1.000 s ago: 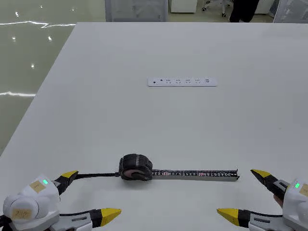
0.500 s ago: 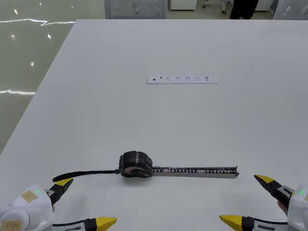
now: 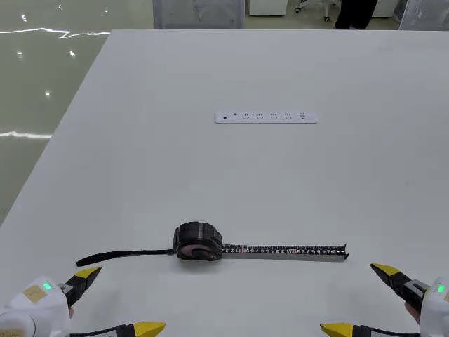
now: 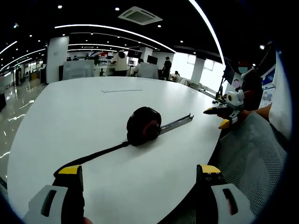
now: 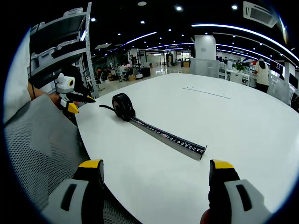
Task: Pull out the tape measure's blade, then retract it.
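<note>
Nearest, the left tool (image 3: 117, 300) is held low over the near edge of the white tabletop (image 3: 210, 175), its yellow-tipped jaws spread wide with nothing between them. The right tool (image 3: 360, 298) is seen spread and empty too, at the near right. Just beyond, the black round tape measure case (image 3: 198, 243) is found lying on the tabletop, apart from both tools. Its marked metal blade (image 3: 284, 250) is drawn out flat to the right. A black wrist strap (image 3: 123, 255) is trailed left from the case. Farther off, a white power strip (image 3: 265, 117) is seen lying flat.
</note>
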A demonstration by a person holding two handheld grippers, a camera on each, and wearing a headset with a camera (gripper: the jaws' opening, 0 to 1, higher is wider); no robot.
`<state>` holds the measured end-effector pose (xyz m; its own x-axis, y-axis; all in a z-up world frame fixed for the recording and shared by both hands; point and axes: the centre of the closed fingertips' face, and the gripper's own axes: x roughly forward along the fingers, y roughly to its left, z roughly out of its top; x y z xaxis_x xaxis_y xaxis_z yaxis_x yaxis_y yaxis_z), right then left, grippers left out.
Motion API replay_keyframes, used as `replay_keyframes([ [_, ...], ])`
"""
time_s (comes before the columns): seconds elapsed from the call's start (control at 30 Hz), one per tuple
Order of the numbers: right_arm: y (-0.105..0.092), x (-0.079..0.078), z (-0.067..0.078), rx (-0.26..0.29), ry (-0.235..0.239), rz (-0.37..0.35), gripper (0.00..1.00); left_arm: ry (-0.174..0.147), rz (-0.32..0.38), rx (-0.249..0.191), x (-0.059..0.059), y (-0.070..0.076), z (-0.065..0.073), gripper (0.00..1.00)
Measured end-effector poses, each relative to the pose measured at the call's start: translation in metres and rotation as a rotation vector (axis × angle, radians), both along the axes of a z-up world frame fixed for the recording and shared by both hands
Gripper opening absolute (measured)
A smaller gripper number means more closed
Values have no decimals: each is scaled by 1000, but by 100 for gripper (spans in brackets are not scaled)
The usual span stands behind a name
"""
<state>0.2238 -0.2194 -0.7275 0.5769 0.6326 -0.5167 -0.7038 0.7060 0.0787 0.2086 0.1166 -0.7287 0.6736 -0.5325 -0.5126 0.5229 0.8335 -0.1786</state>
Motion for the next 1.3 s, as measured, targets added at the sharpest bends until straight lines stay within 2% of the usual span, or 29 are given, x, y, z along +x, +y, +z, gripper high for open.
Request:
replay_keyframes([
  [0.63, 3, -1, -1, -9, 0, 10, 89, 16, 2, -14, 0, -4, 0, 95],
  [1.0, 7, -1, 0, -6, 3, 24, 89, 15, -11, -35, 13, -13, 14, 96],
  [1.3, 8, 2, 2, -6, -2, 24, 89, 28, -43, -21, 21, -26, 21, 96],
])
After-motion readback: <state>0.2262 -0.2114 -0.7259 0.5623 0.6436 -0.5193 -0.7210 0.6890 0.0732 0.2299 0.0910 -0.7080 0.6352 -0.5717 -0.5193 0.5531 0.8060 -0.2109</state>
